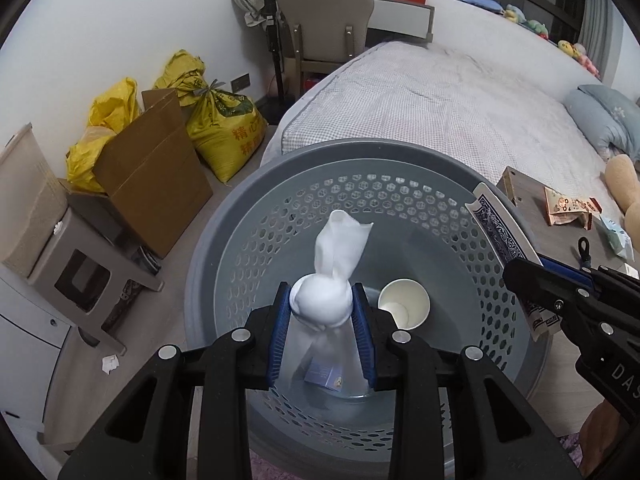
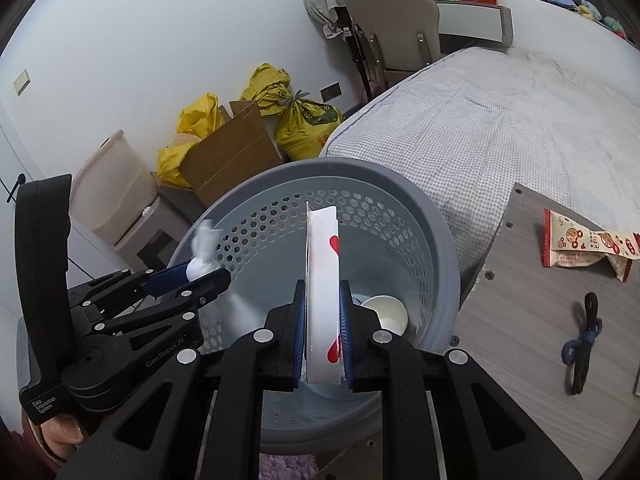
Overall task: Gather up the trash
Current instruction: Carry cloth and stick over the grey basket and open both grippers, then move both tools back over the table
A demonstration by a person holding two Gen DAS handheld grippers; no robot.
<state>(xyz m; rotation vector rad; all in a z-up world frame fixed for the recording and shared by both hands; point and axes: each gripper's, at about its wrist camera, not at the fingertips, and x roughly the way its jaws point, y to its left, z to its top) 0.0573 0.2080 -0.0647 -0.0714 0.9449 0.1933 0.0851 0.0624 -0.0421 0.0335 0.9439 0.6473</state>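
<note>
Both over the grey basket (image 1: 224,248) at frame centre, ready to drop: left tool (image 1: 323,312) pinching crumpled tissue (image 1: 322,304); right tool (image 2: 322,336) clamped tight on playing card (image 2: 323,280). Paper cup (image 1: 403,304) already inside.

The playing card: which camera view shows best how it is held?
The right wrist view: the playing card stands edge-on between the right gripper pads, its red hearts visible, above the basket. The left wrist view shows only its blue patterned back, from the side.
</note>
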